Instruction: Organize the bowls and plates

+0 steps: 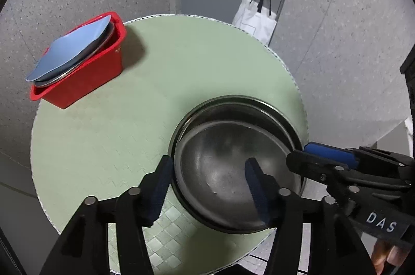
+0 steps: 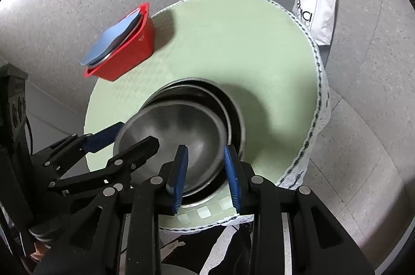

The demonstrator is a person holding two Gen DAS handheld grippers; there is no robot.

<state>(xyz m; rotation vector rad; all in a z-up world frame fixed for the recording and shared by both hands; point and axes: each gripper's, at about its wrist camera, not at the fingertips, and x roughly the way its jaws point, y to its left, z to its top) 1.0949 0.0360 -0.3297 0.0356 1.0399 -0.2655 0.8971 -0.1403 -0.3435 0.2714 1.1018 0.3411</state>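
Your left wrist view looks steeply down over the round pale-green counter (image 1: 181,62), close above the nested steel bowls (image 1: 228,171) at 5 o'clock. Your right wrist view faces the same bowls (image 2: 181,129) closely; both share the red plastic bin (image 1: 85,72) at 10 o'clock.

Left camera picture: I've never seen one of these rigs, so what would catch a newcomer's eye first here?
Probably the stack of steel bowls at the near edge of the round green table, with the left gripper open astride the top bowl's rim and the right gripper reaching in from the right. Next, the bright red bin at the far left edge, holding a blue plate tilted over steel plates.
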